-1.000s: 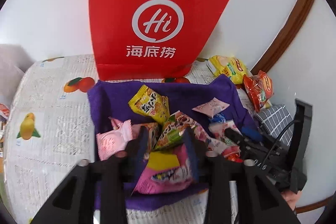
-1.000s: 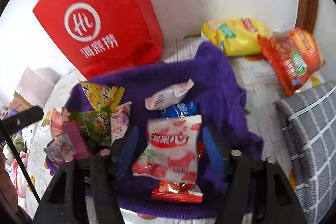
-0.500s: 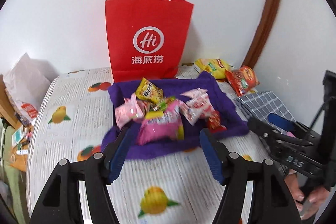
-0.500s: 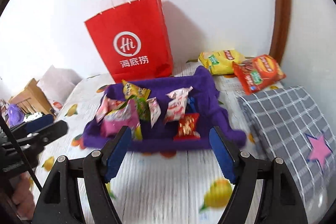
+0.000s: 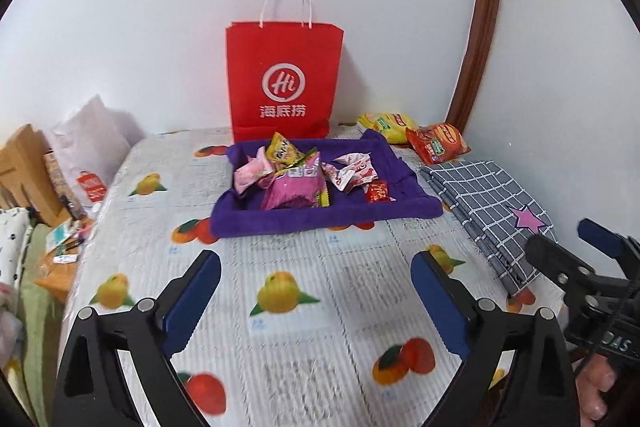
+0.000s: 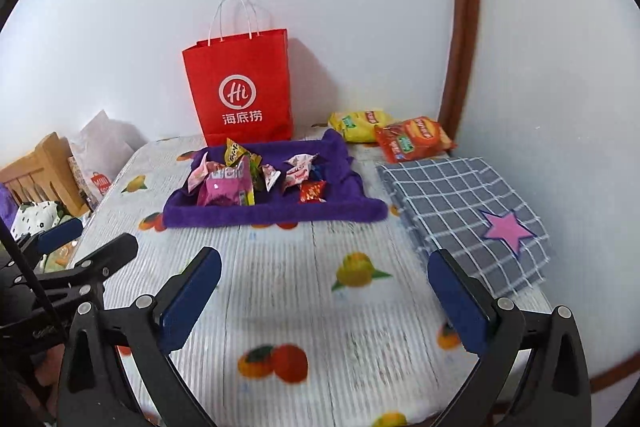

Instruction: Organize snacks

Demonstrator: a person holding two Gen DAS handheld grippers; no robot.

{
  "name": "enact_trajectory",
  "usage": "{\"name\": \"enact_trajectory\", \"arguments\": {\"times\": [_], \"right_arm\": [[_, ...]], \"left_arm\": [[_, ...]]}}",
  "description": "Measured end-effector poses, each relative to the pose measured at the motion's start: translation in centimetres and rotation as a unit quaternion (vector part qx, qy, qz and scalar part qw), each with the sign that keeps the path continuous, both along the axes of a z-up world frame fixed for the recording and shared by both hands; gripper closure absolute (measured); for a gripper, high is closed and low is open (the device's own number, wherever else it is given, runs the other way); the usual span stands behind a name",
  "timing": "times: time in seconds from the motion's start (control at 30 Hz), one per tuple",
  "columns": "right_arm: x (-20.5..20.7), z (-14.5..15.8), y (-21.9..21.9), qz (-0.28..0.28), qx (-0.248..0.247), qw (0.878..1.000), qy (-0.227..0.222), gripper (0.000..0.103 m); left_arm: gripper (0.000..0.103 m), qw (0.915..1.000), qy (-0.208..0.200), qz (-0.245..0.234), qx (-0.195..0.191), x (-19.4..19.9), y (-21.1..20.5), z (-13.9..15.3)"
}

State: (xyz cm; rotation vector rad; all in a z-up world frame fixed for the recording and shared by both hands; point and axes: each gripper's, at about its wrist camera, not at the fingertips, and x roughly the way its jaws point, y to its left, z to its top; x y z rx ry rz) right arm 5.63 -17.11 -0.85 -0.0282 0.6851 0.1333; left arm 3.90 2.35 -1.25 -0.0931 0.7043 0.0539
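Several crinkly packets (image 5: 298, 179) on plush purple tray (image 5: 320, 217)

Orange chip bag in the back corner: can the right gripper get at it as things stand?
Probably yes. The orange chip bag lies uncovered, overlapping the yellow chip bag. The right gripper is open and empty, with only the flat checked cloth lying between them. It would need a long reach.

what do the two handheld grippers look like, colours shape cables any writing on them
Both look alike. The left gripper and right gripper each have two black angular arms with triangular cut-outs and silver rivets, ending in dark blue jaws with ribbed inner faces. Seen from the left wrist view, the right gripper's body bears white lettering, partly hidden, and thin black cables. A bare hand holds it; no sleeve is visible.
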Motion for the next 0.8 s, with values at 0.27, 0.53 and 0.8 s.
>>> {"name": "enact_trajectory", "arguments": {"times": [0.27,0.53,0.8], "right_arm": [[-4.5,-0.1,-2.0,-0.006,0.031,0.999,0.016,0.001],[-5.4,0.0,-2.1,-0.021,0.023,0.999,0.012,0.001],[-5.9,0.2,-2.2,-0.024,0.024,0.999,0.007,0.001]], "left_arm": [[0.006,0.9997,-0.021,0.004,0.015,-4.1,-1.6,1.3],[0.006,0.9993,-0.035,0.001,0.012,-5.5,-2.4,2.3],[0.006,0.9992,-0.038,0.003,0.005,-5.8,-2.5,2.7]]}}
